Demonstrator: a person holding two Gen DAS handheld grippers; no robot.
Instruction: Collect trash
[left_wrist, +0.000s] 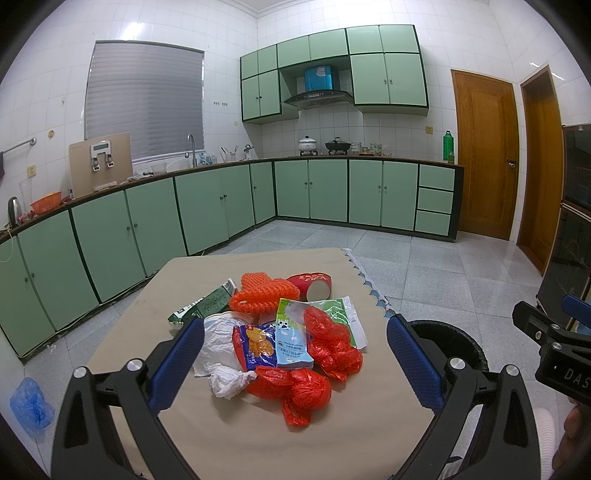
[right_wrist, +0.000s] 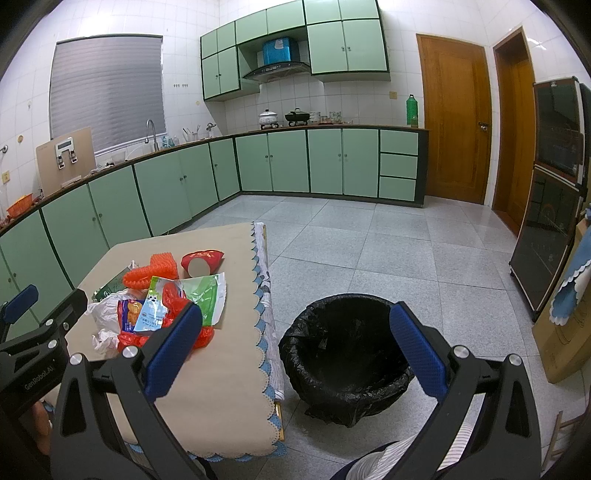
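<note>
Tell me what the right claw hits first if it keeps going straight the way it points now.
Most likely the bin lined with a black bag, standing on the floor beside the table. The open right claw frames its mouth with nothing in between, though depth is hard to judge.

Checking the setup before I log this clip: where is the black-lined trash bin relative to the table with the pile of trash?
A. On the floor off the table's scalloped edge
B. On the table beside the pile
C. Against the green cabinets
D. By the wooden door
A: the right wrist view shows the trash bin standing on the tiled floor just off the scalloped edge of the table, with the pile of trash on the tabletop.
</note>
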